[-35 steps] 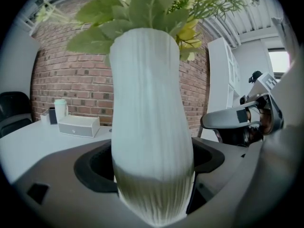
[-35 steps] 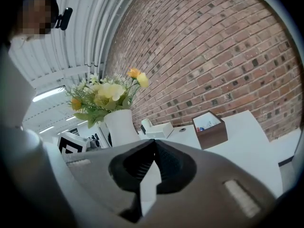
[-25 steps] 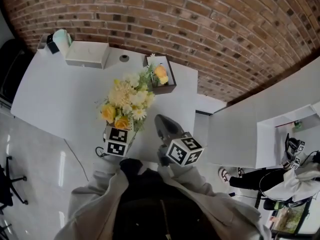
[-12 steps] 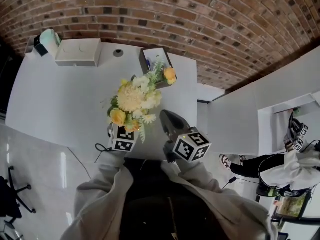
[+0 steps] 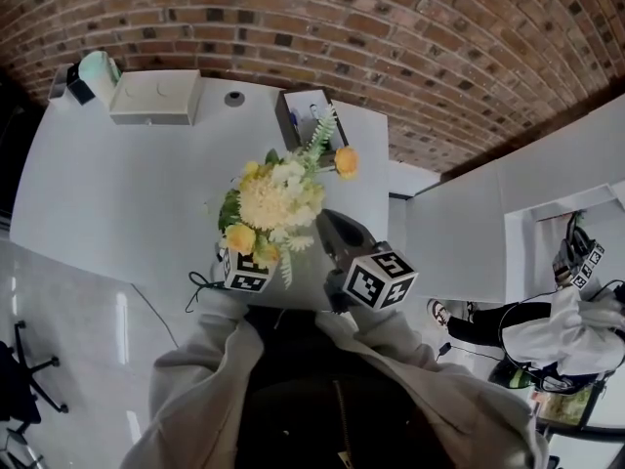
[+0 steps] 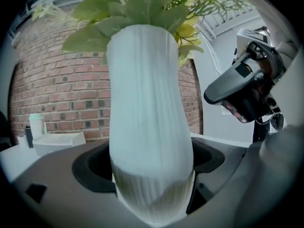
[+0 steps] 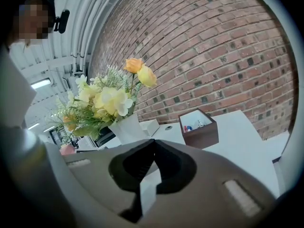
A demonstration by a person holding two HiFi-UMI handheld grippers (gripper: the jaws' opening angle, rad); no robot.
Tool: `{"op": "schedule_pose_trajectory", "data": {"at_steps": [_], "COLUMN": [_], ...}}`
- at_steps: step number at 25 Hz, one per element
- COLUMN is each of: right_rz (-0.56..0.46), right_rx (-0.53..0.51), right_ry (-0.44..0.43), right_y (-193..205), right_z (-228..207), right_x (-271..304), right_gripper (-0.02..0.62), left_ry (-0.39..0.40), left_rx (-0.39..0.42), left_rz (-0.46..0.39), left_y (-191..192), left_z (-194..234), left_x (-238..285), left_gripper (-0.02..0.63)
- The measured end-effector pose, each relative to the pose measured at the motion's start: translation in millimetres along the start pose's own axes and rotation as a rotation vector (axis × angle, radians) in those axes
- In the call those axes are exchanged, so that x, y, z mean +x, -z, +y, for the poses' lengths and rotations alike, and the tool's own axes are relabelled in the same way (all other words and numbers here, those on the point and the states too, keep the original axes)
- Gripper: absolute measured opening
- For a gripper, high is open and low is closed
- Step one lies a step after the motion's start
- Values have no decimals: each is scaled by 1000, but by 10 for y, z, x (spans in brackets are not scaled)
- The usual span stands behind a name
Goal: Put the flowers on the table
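Observation:
A bunch of yellow and white flowers (image 5: 276, 198) with green leaves stands in a white ribbed vase (image 6: 147, 127). My left gripper (image 6: 151, 177) is shut on the vase's lower body; its marker cube (image 5: 247, 270) shows under the blooms in the head view. The vase hangs over the near part of the white table (image 5: 117, 184), and its base is hidden. My right gripper (image 7: 154, 141) is shut with nothing in it. It is just right of the bouquet, and its marker cube (image 5: 381, 278) lies near the table's front edge. The flowers (image 7: 107, 101) and vase show at its left.
A brown open box (image 5: 303, 115) with small items sits at the table's back, partly behind the blooms. A flat white box (image 5: 156, 96) and a mint-coloured container (image 5: 95, 69) stand at the back left. A brick wall (image 5: 391, 47) runs behind the table. A person (image 5: 576, 325) is at the far right.
The left gripper has carried the vase a little to the right, so the blooms now overlap the brown box. The right gripper has stayed beside it, still shut.

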State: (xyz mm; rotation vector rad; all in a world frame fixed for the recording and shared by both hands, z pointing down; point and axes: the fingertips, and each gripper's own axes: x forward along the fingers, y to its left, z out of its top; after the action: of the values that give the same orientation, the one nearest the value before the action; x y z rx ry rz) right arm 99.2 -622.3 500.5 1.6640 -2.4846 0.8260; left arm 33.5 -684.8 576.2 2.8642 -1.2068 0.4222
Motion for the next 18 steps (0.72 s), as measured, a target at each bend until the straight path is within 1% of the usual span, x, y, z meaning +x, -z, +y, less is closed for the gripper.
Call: {"op": "schedule_pose_trajectory", "data": {"at_steps": [2,4,8,9,10,15,18], "right_rz": [2,2,1,0,0,-5,-4], "right_rx": [2,5,5,4,3,-1,-3], "right_ry": [-5,-9,-13,-16,-20,-46,-65], "right_y": [-1,0,-7,-13,-18,-6,22], "right_z": [0,0,-8,-5,3,58,97], "right_x": [4,-6,-46,-55,-64,-133,-177], "right_gripper": [-2,-1,-1,-1,-1,-2,-2], "left_ry": [9,-14,-75,-80,-83,-78,-88], "left_rx": [4,12,8,0,-8,-21,4], "left_rz": [13,14,-38,-48,-54,-50,-67], "left_y": [235,268,174,149,130,26,-114], "left_z": [-73,-81,-50,-48,-51,-126,-125], "left_x": [54,48,-42,-64,-84,-232,-355], "left_gripper": [457,457,460,487,495,495,495]}}
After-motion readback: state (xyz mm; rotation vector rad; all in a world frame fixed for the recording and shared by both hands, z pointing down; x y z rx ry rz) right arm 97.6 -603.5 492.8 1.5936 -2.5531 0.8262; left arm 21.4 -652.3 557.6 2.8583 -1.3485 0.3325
